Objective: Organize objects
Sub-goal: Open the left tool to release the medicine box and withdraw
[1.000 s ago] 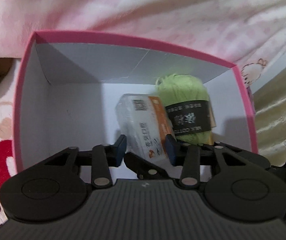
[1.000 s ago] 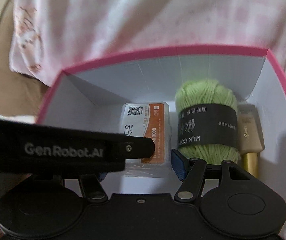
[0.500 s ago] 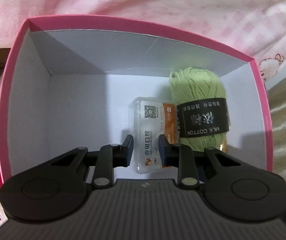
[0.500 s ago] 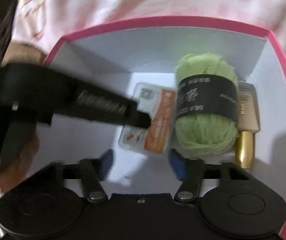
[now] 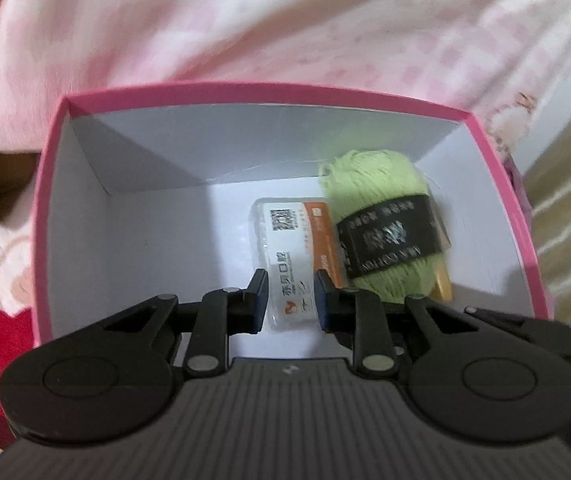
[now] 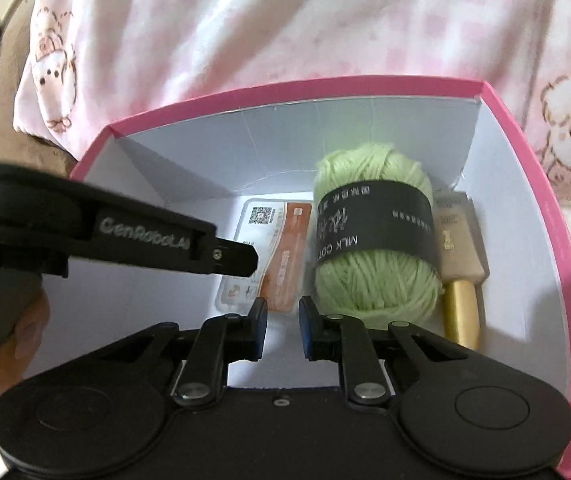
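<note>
The yarn ball hides most of the gold tube, its label seemingly motion-blurred.

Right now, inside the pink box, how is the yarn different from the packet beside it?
The yarn is green, round and bulky, with a black band; the packet is flat, white and orange, with a QR code. The yarn sits right of the packet. Both lie on the floor of the box.

Box left half free; packet, yarn, tube crowd the right
</note>
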A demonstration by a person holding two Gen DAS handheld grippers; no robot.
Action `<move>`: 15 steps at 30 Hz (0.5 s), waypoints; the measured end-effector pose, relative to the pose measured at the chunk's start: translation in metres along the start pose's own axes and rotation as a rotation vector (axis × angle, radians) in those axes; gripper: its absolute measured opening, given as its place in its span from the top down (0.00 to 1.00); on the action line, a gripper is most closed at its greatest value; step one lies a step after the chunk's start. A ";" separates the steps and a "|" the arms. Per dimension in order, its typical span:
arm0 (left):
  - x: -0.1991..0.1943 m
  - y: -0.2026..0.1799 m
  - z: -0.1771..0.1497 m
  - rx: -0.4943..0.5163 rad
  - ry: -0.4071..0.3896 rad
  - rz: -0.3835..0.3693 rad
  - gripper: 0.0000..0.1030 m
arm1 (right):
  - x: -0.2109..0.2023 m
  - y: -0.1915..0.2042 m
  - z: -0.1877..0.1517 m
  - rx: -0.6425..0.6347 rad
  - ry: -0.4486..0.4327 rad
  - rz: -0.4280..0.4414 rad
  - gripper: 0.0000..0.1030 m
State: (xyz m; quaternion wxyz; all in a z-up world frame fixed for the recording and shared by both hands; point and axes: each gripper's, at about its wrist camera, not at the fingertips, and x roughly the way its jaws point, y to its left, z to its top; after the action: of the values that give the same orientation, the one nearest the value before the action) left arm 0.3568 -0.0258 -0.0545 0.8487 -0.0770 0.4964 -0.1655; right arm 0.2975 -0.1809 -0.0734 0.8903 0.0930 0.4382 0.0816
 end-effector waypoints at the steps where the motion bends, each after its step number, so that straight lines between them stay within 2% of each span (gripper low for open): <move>1: -0.006 -0.003 -0.002 0.026 -0.005 -0.002 0.74 | -0.007 0.000 -0.003 0.004 -0.008 0.007 0.78; 4: -0.027 -0.007 -0.005 0.082 -0.007 -0.021 0.73 | -0.032 0.002 -0.005 -0.005 -0.021 0.021 0.76; 7: -0.058 -0.013 -0.007 0.117 -0.011 -0.048 0.70 | -0.058 -0.002 0.008 0.014 -0.018 0.036 0.63; 9: -0.079 -0.016 -0.007 0.138 -0.015 -0.063 0.70 | -0.084 0.004 0.012 -0.022 -0.032 0.033 0.57; 13: -0.121 -0.029 -0.014 0.197 -0.026 -0.069 0.69 | -0.125 0.024 0.014 -0.106 -0.058 0.014 0.55; 15: -0.143 -0.034 -0.021 0.231 -0.029 -0.073 0.66 | -0.145 0.030 0.012 -0.132 -0.066 0.004 0.48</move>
State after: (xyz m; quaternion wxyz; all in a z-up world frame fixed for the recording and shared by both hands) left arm 0.2670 -0.0062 0.0618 0.8525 0.0006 0.4584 -0.2511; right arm 0.2177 -0.1858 0.0519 0.9084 0.0377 0.4020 0.1090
